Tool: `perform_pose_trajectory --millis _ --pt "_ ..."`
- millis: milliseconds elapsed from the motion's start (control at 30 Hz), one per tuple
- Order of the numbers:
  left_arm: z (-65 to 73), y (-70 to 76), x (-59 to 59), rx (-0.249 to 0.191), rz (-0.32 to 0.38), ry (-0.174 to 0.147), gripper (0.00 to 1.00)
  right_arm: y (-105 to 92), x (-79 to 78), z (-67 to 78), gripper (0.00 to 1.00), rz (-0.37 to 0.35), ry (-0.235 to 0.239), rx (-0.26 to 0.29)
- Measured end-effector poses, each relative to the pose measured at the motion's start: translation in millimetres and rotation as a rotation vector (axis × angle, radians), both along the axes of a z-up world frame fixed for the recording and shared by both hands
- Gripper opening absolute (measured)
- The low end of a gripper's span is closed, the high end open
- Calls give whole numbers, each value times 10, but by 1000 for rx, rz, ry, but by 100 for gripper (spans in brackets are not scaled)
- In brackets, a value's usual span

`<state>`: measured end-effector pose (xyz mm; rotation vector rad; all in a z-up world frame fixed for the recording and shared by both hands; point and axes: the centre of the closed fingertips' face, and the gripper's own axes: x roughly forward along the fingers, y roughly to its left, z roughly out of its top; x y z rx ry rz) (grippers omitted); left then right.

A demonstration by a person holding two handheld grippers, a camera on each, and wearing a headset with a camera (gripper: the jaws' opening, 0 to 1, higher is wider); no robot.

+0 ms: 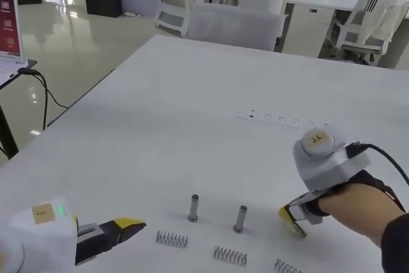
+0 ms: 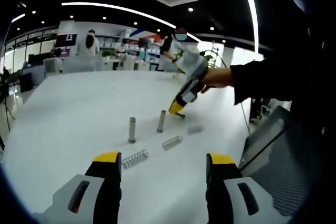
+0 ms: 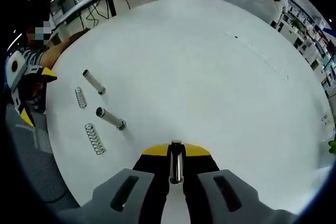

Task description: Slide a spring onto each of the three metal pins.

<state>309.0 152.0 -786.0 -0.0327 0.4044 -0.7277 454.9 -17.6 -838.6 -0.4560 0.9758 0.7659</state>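
On the table [image 1: 160,107], the left pin [image 1: 193,208] and the right pin [image 1: 241,218] stand side by side, apart. Before them, in a row, lie the left spring [image 1: 172,240], the middle spring [image 1: 230,256] and the right spring [image 1: 287,266]. The left gripper [image 1: 137,226] sits left of the left spring. The right gripper [image 1: 291,217] sits right of the right pin, behind the right spring, with the 3rd pin [image 3: 176,163] between its jaws. A socket strip [image 1: 281,119] lies further back, and a chair [image 1: 233,27] stands beyond the far edge.

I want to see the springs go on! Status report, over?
Left gripper open, near a spring. Right gripper shut on one pin. Two other pins stand bare; three springs lie loose. Nothing in the way.
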Motion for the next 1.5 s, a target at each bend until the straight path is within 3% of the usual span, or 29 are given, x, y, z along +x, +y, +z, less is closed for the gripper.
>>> perform_pose_trajectory --millis 200,700,1500 --pt "24 -27 -24 10 -9 -6 60 -7 -93 154 5 0 -36 44" --pt "55 -55 -45 32 -27 -11 60 -96 -234 198 5 -23 -60 113" --pt "74 -71 -50 17 -30 -22 60 -63 -310 192 5 6 -66 127"
